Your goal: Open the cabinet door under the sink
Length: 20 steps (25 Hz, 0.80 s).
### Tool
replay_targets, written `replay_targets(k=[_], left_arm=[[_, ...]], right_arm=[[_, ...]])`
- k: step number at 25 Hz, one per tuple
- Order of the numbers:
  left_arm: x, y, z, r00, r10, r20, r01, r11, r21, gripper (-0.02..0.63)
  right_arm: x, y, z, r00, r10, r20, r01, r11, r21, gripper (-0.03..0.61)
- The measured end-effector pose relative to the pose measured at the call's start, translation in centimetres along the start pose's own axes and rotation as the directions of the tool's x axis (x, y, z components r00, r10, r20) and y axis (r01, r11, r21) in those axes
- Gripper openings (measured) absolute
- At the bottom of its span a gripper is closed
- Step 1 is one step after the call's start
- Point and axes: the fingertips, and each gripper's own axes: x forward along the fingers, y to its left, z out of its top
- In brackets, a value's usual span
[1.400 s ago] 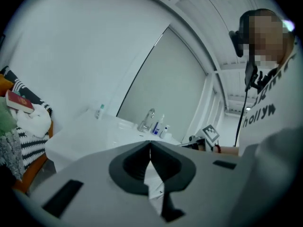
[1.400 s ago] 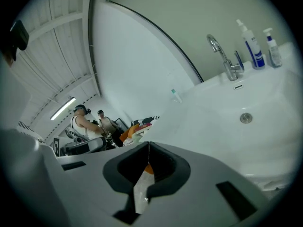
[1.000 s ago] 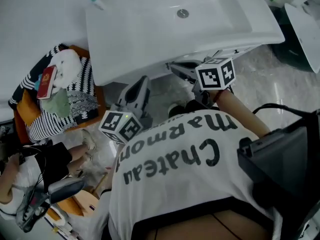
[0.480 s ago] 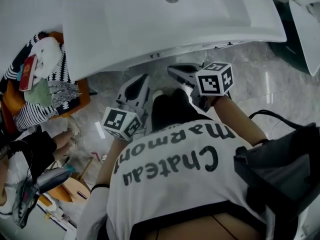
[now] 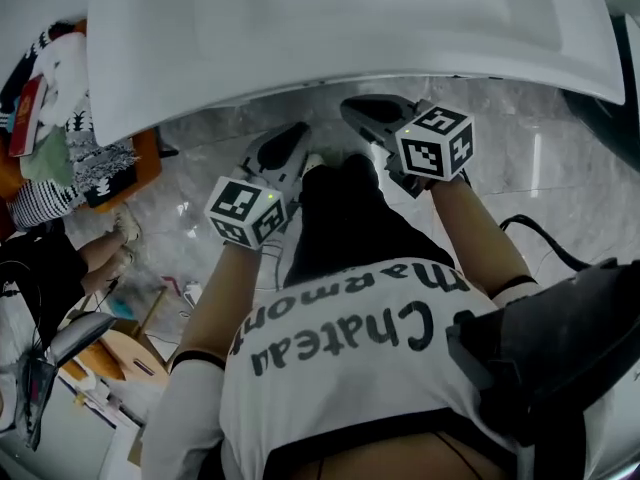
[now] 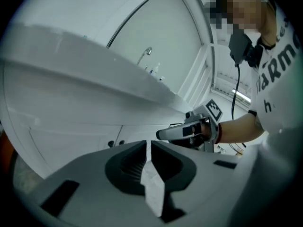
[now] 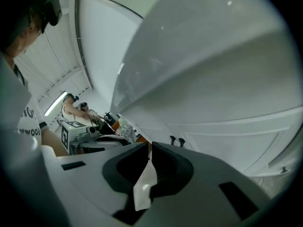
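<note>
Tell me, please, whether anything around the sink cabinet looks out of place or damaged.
Nothing stands out. The white cabinet doors under the white sink basin sit closed, their two small dark knobs side by side. Only a heap of striped cloth lies untidy at the left.

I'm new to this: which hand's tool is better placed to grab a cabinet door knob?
Probably the right tool: the two small dark knobs on the white cabinet doors show closer beyond its shut tips than beyond the left tool.
</note>
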Motion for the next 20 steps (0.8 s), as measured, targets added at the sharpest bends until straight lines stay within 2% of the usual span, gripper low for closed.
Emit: replay_targets(k=[3, 5, 6, 7, 11, 15, 20], left_arm=[[2.8, 3.4, -2.8, 1.0, 0.003, 0.006, -0.003, 0.999, -0.042, 0.029], [4.8, 5.3, -4.7, 1.0, 0.0, -0.01, 0.0, 0.999, -0.052, 0.198], [5.6, 6.0, -5.6, 1.0, -0.006, -0.017, 0.006, 0.999, -0.054, 0.225], [6.3, 6.7, -6.3, 1.0, -0.013, -0.023, 0.012, 0.999, -0.047, 0.225], [8.8, 9.5, -8.2, 0.998, -0.031, -0.045, 0.032, 0.999, 0.011, 0.225], [10.1, 11.5, -8.6, 0.996, -0.078, -0.031, 0.078, 0.997, 0.013, 0.225], [10.5, 12.2, -8.3, 0.994, -0.102, -0.033, 0.105, 0.989, 0.109, 0.225]], right_arm=[[2.8, -2.8, -1.1, 1.0, 0.003, 0.022, -0.003, 1.0, -0.031, 0.014], [4.4, -4.5, -2.0, 0.999, 0.006, 0.035, -0.004, 0.999, -0.048, 0.022], [5.2, -5.2, -2.6, 0.999, 0.002, 0.033, 0.0, 0.998, -0.06, 0.07], [6.1, -6.0, -3.2, 1.0, -0.005, 0.028, 0.007, 0.997, -0.071, 0.132], [9.1, -8.7, -5.0, 0.999, -0.04, 0.032, 0.042, 0.997, -0.07, 0.124], [11.1, -9.8, -5.0, 0.995, -0.057, 0.082, 0.062, 0.996, -0.062, 0.101], [11.8, -9.8, -4.6, 0.991, -0.049, 0.123, 0.061, 0.993, -0.101, 0.077]])
